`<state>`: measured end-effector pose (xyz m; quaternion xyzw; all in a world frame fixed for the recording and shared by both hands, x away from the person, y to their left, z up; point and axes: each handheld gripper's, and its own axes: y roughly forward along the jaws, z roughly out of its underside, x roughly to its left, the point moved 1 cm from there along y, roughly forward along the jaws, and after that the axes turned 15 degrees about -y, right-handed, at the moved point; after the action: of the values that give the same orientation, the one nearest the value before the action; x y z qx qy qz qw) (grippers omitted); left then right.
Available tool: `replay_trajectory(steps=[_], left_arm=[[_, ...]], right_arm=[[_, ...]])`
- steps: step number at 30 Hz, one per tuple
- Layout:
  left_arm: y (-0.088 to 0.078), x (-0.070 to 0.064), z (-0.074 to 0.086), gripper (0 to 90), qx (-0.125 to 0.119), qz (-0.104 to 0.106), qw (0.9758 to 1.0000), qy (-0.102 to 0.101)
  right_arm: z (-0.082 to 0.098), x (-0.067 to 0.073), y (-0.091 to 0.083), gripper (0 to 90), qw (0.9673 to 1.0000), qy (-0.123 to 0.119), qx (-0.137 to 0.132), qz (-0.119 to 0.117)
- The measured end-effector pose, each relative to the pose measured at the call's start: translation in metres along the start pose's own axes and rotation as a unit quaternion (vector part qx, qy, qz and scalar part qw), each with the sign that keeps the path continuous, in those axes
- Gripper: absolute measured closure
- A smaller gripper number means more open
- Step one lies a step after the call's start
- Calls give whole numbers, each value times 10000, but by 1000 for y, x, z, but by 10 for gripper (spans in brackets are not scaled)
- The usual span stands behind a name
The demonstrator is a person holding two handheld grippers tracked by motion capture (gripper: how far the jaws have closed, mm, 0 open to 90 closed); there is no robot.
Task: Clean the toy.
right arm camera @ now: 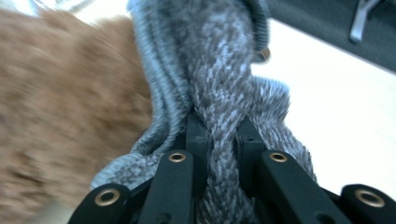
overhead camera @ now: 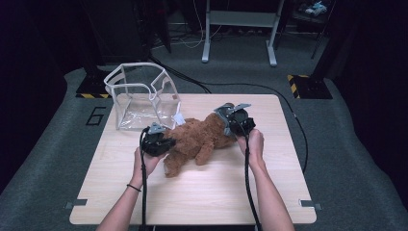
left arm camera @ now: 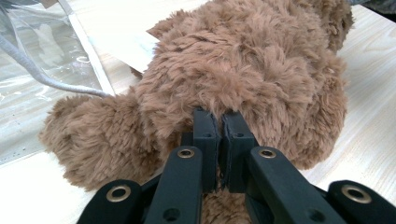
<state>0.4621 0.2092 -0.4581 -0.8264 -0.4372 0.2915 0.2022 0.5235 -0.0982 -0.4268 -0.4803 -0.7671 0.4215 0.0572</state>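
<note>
A brown plush teddy bear [overhead camera: 199,137] lies on its side in the middle of the light wooden table [overhead camera: 202,192]. A grey knit hat [overhead camera: 222,114] sits at its right end. My left gripper [overhead camera: 166,143] is at the bear's left end; in the left gripper view the jaws [left arm camera: 217,116] are shut, with their tips pinching the bear's fur [left arm camera: 243,60]. My right gripper [overhead camera: 236,123] is at the bear's right end. In the right gripper view it [right arm camera: 219,126] is shut on a fold of the grey hat [right arm camera: 224,70], with blurred brown fur [right arm camera: 56,116] to the left.
A clear plastic bag with white edging [overhead camera: 144,96] stands open at the table's back left, close behind the bear; its wall and cord [left arm camera: 37,56] show near my left gripper. A white tag [overhead camera: 179,119] lies between bag and bear. Cables trail off the table's right side.
</note>
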Motion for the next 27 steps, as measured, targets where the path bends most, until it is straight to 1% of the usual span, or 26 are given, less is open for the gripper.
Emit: replay_trajectory(steps=[2,3,4,6,7,8,9,10,11,12,14,15,16,17,18,19,20,21,23,24,25,26,27], left_arm=[[0,0,-1,865,31,6,10000,-13],[0,0,-1,865,35,3,10000,-20],[0,0,-1,864,25,25,10000,-34],[0,1,-2,864,48,30,10000,-21],[0,0,-2,864,31,41,10000,-31],[1,0,-3,864,37,45,10000,-33],[1,0,-3,864,42,53,10000,-36],[1,0,-3,864,60,62,10000,-41],[2,0,-3,864,42,58,10000,-48],[2,0,-3,863,36,63,10000,-56],[2,0,-4,863,58,92,9999,-89],[2,0,-5,863,81,106,9999,-106],[2,0,-6,863,81,106,9999,-102],[2,-1,-6,863,73,94,9999,-88],[2,-1,-7,863,79,95,9999,-69],[3,-2,-7,862,86,95,9999,-76],[3,-2,-7,863,105,84,9999,-73],[3,-2,-7,863,101,98,9999,-79],[4,-1,-7,863,94,102,9999,-93],[3,0,-7,863,134,97,9998,-56],[4,1,-7,863,126,108,9998,-89],[3,2,-7,863,132,127,9998,-82],[3,2,-7,863,156,123,9998,-76]], right_arm=[[8,-3,1,804,9999,117,-30,-72],[10,-3,0,803,9999,113,-86,-80],[12,-2,-3,803,9997,155,-106,-155],[12,2,-12,803,9993,153,-247,-221],[12,5,-17,802,9987,190,-356,-326],[12,8,-21,802,9980,116,-465,-404],[11,15,-26,801,9976,55,-545,-423],[11,22,-29,801,9966,-53,-645,-517],[10,30,-32,801,9955,-99,-704,-619],[9,39,-34,800,9947,-222,-772,-639],[7,56,-37,800,9911,-425,-933,-846],[6,66,-38,800,9899,-468,-992,-893],[5,75,-38,799,9882,-597,-1034,-962],[3,84,-38,800,9862,-667,-1114,-1030],[1,93,-38,799,9842,-791,-1136,-1105],[-2,103,-38,799,9830,-882,-1135,-1143],[-4,113,-37,798,9807,-972,-1176,-1224],[-6,118,-35,798,9782,-1137,-1224,-1230],[-8,132,-29,798,9782,-1222,-1149,-1223],[-9,135,-25,798,9781,-1277,-1108,-1210],[-8,136,-21,799,9775,-1375,-1112,-1152],[-8,136,-19,799,9775,-1413,-1075,-1137],[-7,134,-18,799,9787,-1333,-1066,-1138]])
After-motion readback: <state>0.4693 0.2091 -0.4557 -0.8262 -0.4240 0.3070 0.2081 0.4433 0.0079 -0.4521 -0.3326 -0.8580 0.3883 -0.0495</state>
